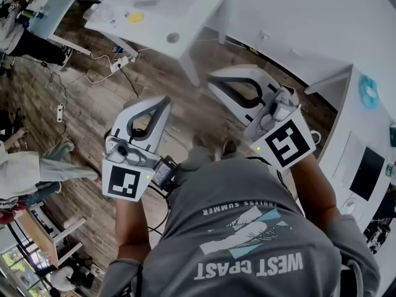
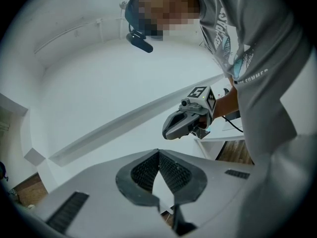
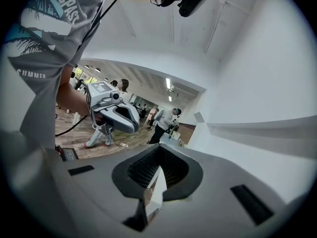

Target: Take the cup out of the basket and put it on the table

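Wood-plank floor [image 1: 80,110] underfoot, white desks on two sides: one desk [image 1: 185,11] lies out ahead of both claws, a second desk [image 1: 371,129] off the outer side of the right one. The operator, in a grey T-shirt [image 1: 247,240], stands with both tools raised in front of the chest, side by side and apart. State of the left gripper [image 1: 162,104]: jaws pressed together, tips meeting, nothing between the ribbed pads [image 2: 146,170]. Beyond its tips there is only bare white wall and ceiling. State of the right gripper [image 1: 216,85]: jaws likewise closed tight, nothing pinched. Beyond its tips there is open room, a white partition and a few bystanders [image 3: 166,120] far off. No cup in any view, no basket either. So the bearing from either claw to the cup cannot be read, nor the cup's long axis, nor which hand is nearer; the two claws sit about level, neither favoured. Small objects on the desk ahead are too small to identify. Judgement: task not begun, no approach under way. The next move would need the basket found first, then one claw spread before it goes in; entering with jaws closed would likely just knock the cup.
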`<state>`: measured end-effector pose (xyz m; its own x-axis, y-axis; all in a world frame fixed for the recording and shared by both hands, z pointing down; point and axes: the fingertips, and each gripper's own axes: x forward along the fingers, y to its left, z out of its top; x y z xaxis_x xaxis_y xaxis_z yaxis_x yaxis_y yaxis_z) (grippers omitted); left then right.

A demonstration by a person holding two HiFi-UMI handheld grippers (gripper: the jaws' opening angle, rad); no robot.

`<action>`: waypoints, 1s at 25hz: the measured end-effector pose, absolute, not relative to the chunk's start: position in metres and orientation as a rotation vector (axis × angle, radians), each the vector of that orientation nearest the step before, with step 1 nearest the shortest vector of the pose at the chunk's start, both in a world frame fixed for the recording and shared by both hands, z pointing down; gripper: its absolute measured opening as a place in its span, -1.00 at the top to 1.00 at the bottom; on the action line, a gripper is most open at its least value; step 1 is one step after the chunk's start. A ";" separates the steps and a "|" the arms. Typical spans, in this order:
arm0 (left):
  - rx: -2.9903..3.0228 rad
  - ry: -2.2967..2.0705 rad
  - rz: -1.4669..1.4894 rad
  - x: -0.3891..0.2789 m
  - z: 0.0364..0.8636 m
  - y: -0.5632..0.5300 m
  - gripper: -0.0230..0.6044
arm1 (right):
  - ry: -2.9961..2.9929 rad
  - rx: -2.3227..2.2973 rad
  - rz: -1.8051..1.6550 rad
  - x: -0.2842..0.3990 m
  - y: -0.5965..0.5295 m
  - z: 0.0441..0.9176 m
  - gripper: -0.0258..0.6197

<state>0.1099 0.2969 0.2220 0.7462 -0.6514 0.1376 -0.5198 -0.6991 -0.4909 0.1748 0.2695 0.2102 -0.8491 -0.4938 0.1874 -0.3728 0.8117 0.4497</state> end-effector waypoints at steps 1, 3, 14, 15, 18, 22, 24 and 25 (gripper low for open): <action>-2.519 0.889 -0.417 0.106 0.222 0.289 0.90 | -2.701 0.664 -0.584 0.172 0.263 0.211 0.89; -2.529 0.888 -0.404 0.098 0.223 0.273 0.90 | -2.681 0.675 -0.585 0.166 0.249 0.213 0.89; -2.524 0.753 -0.322 0.049 0.218 0.200 0.90 | -2.604 0.796 -0.602 0.123 0.182 0.209 0.89; -2.521 0.738 -0.317 0.045 0.218 0.193 0.90 | -2.595 0.811 -0.612 0.121 0.174 0.207 0.89; -2.544 0.741 -0.327 0.031 0.226 0.178 0.90 | -2.570 0.848 -0.589 0.115 0.159 0.206 0.89; -2.563 0.749 -0.301 0.025 0.226 0.162 0.90 | -2.566 0.845 -0.581 0.111 0.142 0.205 0.89; -2.570 0.755 -0.302 0.028 0.229 0.148 0.90 | -2.575 0.838 -0.572 0.112 0.127 0.207 0.89; -2.574 0.760 -0.306 0.030 0.230 0.140 0.90 | -2.582 0.832 -0.566 0.113 0.119 0.209 0.89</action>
